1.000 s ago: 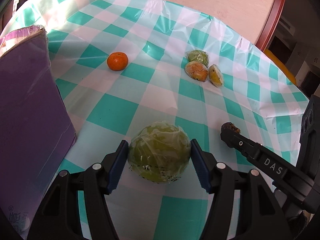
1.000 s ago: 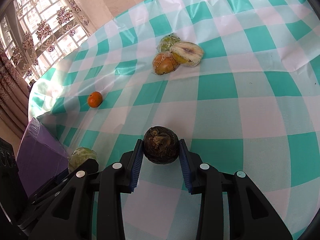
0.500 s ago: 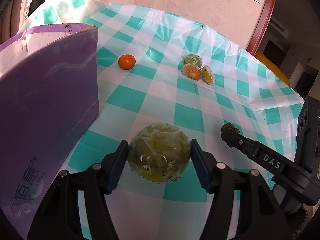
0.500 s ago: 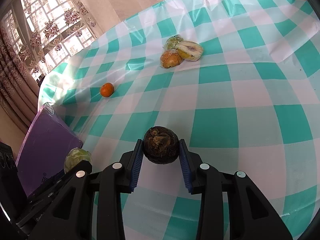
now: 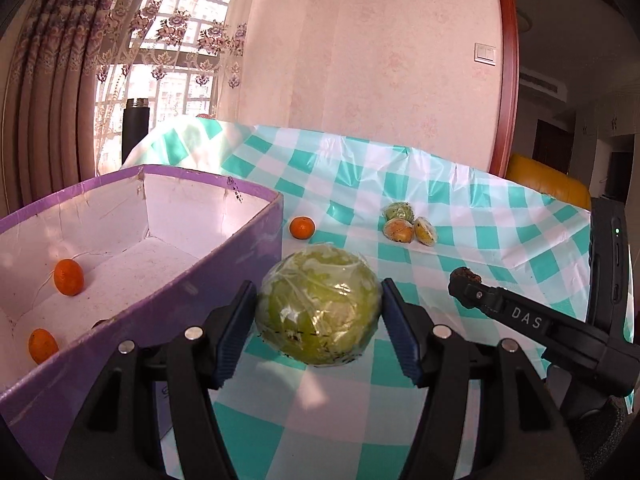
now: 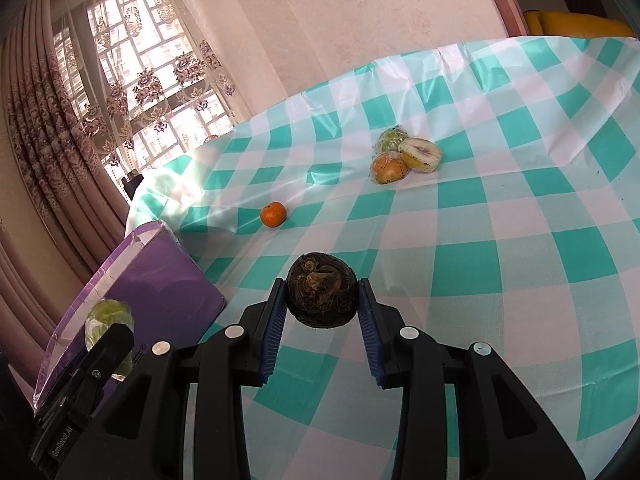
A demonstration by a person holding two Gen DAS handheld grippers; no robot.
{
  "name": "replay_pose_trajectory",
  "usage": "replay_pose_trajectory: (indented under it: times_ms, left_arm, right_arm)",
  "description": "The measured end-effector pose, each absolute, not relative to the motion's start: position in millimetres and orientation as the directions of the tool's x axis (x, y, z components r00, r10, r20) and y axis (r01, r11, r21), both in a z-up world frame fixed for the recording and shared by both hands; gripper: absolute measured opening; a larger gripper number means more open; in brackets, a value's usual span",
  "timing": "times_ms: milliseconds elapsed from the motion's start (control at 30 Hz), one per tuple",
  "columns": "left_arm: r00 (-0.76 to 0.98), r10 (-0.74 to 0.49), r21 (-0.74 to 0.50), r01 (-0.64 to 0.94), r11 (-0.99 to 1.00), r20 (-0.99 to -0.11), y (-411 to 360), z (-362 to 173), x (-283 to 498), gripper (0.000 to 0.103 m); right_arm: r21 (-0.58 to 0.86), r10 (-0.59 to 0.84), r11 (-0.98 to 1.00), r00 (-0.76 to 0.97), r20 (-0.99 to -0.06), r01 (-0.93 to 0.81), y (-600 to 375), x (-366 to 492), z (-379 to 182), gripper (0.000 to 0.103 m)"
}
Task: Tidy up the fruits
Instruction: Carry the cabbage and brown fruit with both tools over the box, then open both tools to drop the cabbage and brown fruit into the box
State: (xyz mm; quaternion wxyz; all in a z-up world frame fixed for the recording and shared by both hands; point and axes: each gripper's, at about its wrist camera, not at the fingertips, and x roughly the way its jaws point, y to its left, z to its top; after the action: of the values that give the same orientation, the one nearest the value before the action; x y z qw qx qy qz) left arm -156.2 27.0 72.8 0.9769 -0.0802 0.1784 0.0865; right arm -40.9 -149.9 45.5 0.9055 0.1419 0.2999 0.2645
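My left gripper (image 5: 318,332) fingers pinch a plastic-wrapped green fruit (image 5: 317,303) above the worktop (image 5: 460,200), just right of the purple box (image 5: 224,260). My right gripper (image 6: 322,322) fingers pinch a dark brown fruit (image 6: 322,295). Farther off: one tangerine (image 6: 273,214), then three wrapped fruits (image 6: 406,154).

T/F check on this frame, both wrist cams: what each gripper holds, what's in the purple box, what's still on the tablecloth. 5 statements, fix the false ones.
1. The left gripper is shut on the wrapped green fruit. True.
2. The right gripper is open. False: it is shut on the dark brown fruit.
3. The purple box holds two small oranges. True.
4. No fruit lies on the tablecloth. False: a loose orange and three wrapped fruits lie there.
5. The wrapped green fruit is inside the box. False: it is held beside it.
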Motion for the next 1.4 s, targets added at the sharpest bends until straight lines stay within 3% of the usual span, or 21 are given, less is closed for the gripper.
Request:
replay_pose_trajectory:
  times_ms: [200,300,533,700,1033,1133,1233,1400]
  left_arm:
    - [0.951,0.192,-0.119,-0.225,0.967,-0.242,43.2,109.2,-197.4,0.063]
    - [0.948,0.222,-0.123,-0.254,0.959,-0.228,55.6,120.3,-212.4,0.063]
    - [0.898,0.307,-0.179,-0.374,0.91,-0.316,109.6,134.3,-231.8,0.063]
    - [0.831,0.343,-0.194,-0.46,0.867,-0.437,154.9,124.1,-232.1,0.063]
    - [0.702,0.416,-0.097,-0.565,0.819,-0.578,198.4,100.3,-229.9,0.063]
    - [0.676,0.396,-0.103,-0.571,0.814,-0.622,210.7,92.8,-228.4,0.063]
    - [0.632,0.437,-0.025,-0.586,0.81,-0.64,211.4,86.8,-224.0,0.063]
    - [0.599,0.464,0.027,-0.594,0.804,-0.652,205.4,84.1,-220.1,0.064]
  right_arm:
    - [0.373,0.622,0.783,0.641,-0.451,-0.498,-105.8,-59.3,66.1,0.036]
    - [0.356,0.647,0.762,0.617,-0.448,-0.541,-86.7,-68.0,73.9,0.036]
    - [0.3,0.694,0.71,0.564,-0.448,-0.637,-36.0,-83.9,104.7,0.036]
    - [0.183,0.684,0.684,0.533,-0.499,-0.706,19.5,-100.3,119.8,0.036]
    - [-0.114,0.508,0.65,0.54,-0.671,-0.752,112.3,-114.1,94.3,0.036]
    - [-0.219,0.451,0.626,0.577,-0.681,-0.749,124.7,-120.1,84.9,0.036]
    - [-0.309,0.39,0.597,0.605,-0.694,-0.74,135.5,-123.7,76.4,0.037]
    - [-0.309,0.375,0.589,0.592,-0.714,-0.746,138.0,-119.9,71.5,0.041]
